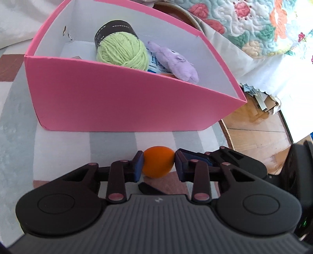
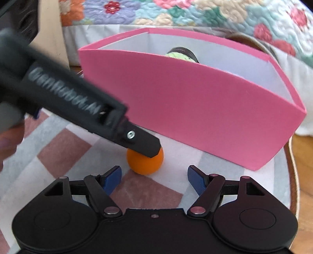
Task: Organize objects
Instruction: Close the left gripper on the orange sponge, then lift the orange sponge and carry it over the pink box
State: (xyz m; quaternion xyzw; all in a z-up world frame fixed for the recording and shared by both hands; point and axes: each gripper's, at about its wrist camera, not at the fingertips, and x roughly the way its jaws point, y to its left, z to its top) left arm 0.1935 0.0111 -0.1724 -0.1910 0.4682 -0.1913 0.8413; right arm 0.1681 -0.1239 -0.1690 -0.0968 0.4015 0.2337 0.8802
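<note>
A big flowery quilt (image 2: pixel 195 13) is hanging behind everything. In front of it, a rug (image 1: pixel 17 136) with gray, white and dusty pink shapes is lying over a wooden floor (image 1: pixel 254 132).

A pink box (image 1: pixel 125 101) with white insides is sitting on the rug. Inside it, a ball of green yarn (image 1: pixel 122 51) with a dark paper band is lying next to a soft purple toy (image 1: pixel 174 62), and some blue and white packet is peeking out under them.

The left gripper (image 1: pixel 158 161) is reaching down in front of the box. Its blue pads are touching both sides of a small orange ball (image 1: pixel 158 164), so its jaws are closing narrow around the ball. The ball is sitting on the rug, just in front of the box's near wall.

The right gripper (image 2: pixel 154 176) is waiting near the ball with its jaws wide and nothing in them.

The step seems to be picking up the ball to drop it in the box. A round ball can pop out of flat pads. To do it well, the left gripper should be squeezing right at the ball's middle, gently but firmly. Then it should be lifting straight up, higher than the box's rim, before moving over the open space beside the yarn. The right gripper should be staying out of the way.
</note>
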